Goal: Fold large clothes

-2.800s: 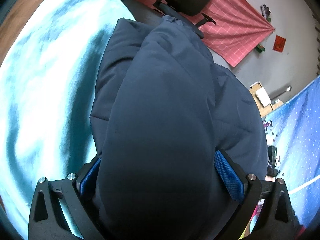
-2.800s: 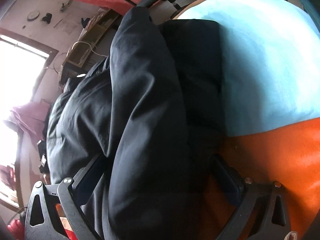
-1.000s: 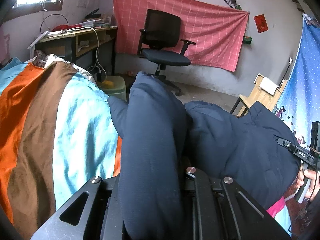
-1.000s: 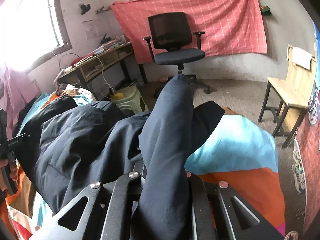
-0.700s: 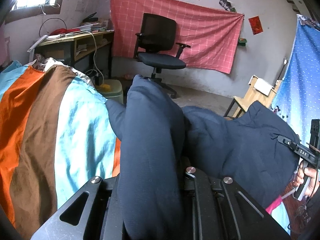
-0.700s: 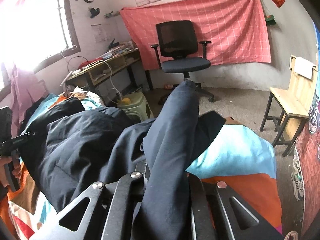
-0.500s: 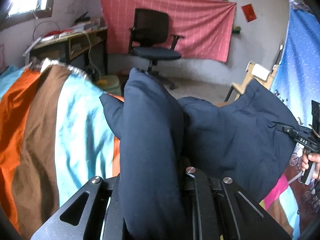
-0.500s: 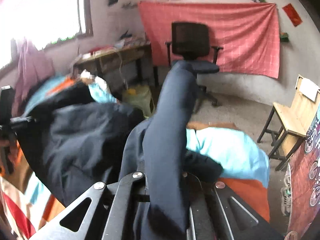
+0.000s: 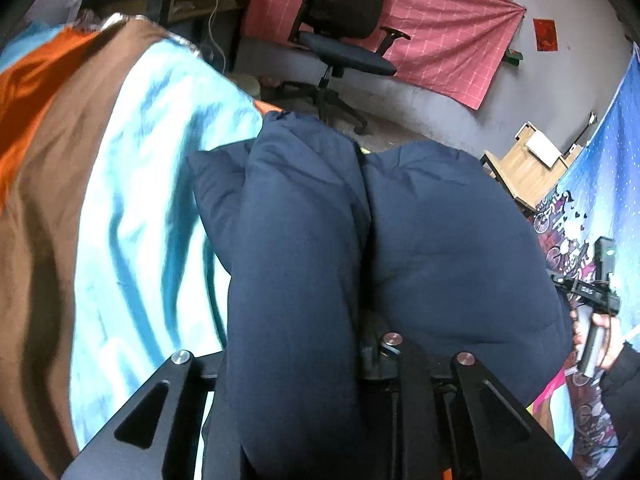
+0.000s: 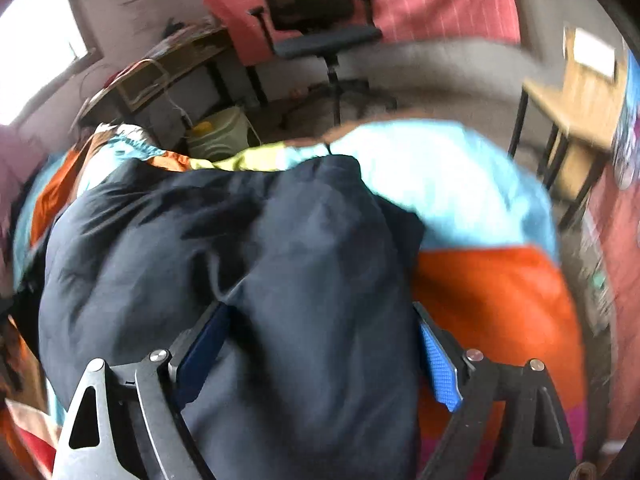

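A large navy padded jacket (image 9: pixel 440 240) lies bunched on a bed with a striped cover (image 9: pixel 132 200). My left gripper (image 9: pixel 296 360) is shut on a thick fold of the jacket that rises between its fingers and hides the pads. In the right wrist view the jacket (image 10: pixel 248 248) fills the middle. My right gripper (image 10: pixel 320 344) is open, its blue pads (image 10: pixel 436 352) spread wide with jacket fabric lying loose between them. The right gripper's body and the holding hand also show at the left wrist view's right edge (image 9: pixel 600 292).
The bed cover has orange, brown and light blue stripes (image 10: pixel 488 300). Beyond the bed stand a black office chair (image 9: pixel 344 28), a desk (image 10: pixel 168 68), a green stool (image 10: pixel 220 132) and a wooden chair (image 10: pixel 576 92). A pink cloth (image 9: pixel 440 20) hangs on the wall.
My right gripper has opened and let go of the jacket fold, which has dropped onto the bed. Both grippers have tilted down toward the bed. The left stays shut on its fold.
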### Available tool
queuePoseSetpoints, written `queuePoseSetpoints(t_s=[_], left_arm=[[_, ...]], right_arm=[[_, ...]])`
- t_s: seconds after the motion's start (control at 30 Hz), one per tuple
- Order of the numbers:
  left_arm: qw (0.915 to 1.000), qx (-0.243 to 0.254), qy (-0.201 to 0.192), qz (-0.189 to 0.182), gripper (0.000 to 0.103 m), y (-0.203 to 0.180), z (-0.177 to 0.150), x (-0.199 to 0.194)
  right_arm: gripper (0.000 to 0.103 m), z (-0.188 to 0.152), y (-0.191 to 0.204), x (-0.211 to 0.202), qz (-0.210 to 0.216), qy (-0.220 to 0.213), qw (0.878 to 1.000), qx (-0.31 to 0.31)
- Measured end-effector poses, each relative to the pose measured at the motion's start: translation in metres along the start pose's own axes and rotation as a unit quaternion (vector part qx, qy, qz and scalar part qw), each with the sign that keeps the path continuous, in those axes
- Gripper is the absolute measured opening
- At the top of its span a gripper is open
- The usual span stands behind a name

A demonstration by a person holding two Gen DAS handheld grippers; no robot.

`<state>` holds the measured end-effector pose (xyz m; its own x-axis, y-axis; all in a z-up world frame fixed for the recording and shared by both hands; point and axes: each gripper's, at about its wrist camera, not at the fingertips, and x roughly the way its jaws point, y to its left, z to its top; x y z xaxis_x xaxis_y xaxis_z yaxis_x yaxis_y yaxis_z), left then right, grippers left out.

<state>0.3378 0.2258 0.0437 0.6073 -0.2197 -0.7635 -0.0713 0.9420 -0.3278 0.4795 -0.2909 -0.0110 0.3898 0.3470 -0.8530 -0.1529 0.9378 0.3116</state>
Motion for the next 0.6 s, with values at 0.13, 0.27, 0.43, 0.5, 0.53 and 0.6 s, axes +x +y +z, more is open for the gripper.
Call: queuePoseSetpoints(t_s=[0.13, 0.27, 0.43, 0.5, 0.53, 0.6], left_arm=[[0.9999, -0.004, 0.012, -0.008, 0.027, 0.007, 0.004, 0.01], [0.9997, -0.007, 0.02, -0.013, 0.027, 0.009, 0.009, 0.015], [0.9999, 0.012, -0.006, 0.0, 0.02, -0.005, 0.006, 0.003], [0.9991, 0.031, -0.023, 0.016, 0.016, -0.018, 0.01, -0.006], [0.9987, 0.037, -0.029, 0.02, 0.014, -0.022, 0.009, -0.008], [0.9978, 0.045, -0.045, 0.021, 0.013, -0.029, 0.012, -0.018]], right_arm=[[0.101, 0.003, -0.029, 0.031, 0.056, 0.049, 0.995, 0.065], [0.102, 0.0, -0.041, 0.043, 0.105, 0.064, 0.987, 0.101], [0.037, 0.0, -0.033, 0.03, 0.15, 0.048, 0.982, 0.101], [0.021, 0.004, -0.017, 0.015, 0.131, 0.034, 0.989, 0.063], [0.017, 0.007, -0.009, 0.007, 0.121, 0.026, 0.991, 0.044], [0.014, 0.013, 0.005, -0.014, 0.121, -0.002, 0.992, 0.026]])
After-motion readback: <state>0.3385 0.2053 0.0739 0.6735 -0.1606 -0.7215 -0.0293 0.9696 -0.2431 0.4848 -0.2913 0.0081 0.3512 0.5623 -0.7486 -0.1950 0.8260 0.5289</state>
